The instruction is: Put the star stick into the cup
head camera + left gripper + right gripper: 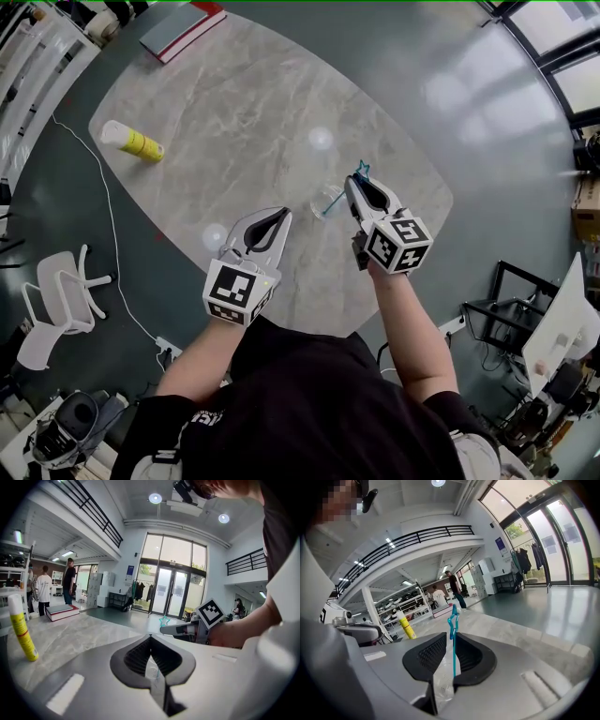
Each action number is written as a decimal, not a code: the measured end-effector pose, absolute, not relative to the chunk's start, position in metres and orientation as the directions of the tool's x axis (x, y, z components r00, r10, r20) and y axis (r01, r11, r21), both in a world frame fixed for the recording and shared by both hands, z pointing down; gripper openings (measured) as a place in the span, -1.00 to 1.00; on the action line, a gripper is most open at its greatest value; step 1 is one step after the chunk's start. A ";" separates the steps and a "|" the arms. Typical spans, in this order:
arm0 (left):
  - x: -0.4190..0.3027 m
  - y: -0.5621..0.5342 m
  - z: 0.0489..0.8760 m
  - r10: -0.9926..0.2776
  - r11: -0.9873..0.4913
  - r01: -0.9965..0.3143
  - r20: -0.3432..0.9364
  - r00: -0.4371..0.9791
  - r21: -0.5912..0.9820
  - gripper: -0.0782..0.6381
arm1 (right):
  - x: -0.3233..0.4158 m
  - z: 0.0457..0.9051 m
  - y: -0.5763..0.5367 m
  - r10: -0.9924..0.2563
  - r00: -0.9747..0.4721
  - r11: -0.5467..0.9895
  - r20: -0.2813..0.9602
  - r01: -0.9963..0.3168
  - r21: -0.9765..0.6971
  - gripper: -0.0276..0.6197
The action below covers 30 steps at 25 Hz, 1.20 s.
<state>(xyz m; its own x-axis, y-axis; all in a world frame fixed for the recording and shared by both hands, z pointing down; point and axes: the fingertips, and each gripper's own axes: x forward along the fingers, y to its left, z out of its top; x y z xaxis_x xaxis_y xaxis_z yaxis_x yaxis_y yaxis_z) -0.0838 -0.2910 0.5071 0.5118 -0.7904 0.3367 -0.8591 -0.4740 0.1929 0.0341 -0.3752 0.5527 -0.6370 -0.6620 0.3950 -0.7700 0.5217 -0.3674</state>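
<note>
Pretty much done, it seems: the star stick (454, 653) is stood loose between the parted jaws of the right claw (354, 180), its foot dropped into the cup (326, 202) just below, only pull-back left.

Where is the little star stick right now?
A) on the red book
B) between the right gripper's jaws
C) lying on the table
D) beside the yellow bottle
B: the star stick stands upright between the jaws of the right gripper, over the clear cup.
</note>
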 end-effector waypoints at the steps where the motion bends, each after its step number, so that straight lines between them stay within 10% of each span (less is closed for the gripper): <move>1: -0.084 -0.291 0.507 -0.790 -0.474 -0.859 0.338 0.512 0.194 -0.78 | 0.034 0.553 -0.376 -0.662 -0.635 0.520 0.398 -0.772 -0.366 -0.68; 30: -0.075 -0.277 0.503 -0.753 -0.534 -0.816 0.314 0.578 0.222 -0.78 | 0.067 0.575 -0.334 -0.629 -0.585 0.366 0.512 -0.803 -0.470 -0.24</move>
<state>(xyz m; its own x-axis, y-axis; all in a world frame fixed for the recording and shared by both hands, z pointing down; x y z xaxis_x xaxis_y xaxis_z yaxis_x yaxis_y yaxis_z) -0.0755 -0.2766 0.5032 0.5783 -0.7530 0.3139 -0.8158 -0.5341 0.2219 0.0666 -0.3335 0.5747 -0.5854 -0.6288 0.5118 -0.8034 0.3656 -0.4699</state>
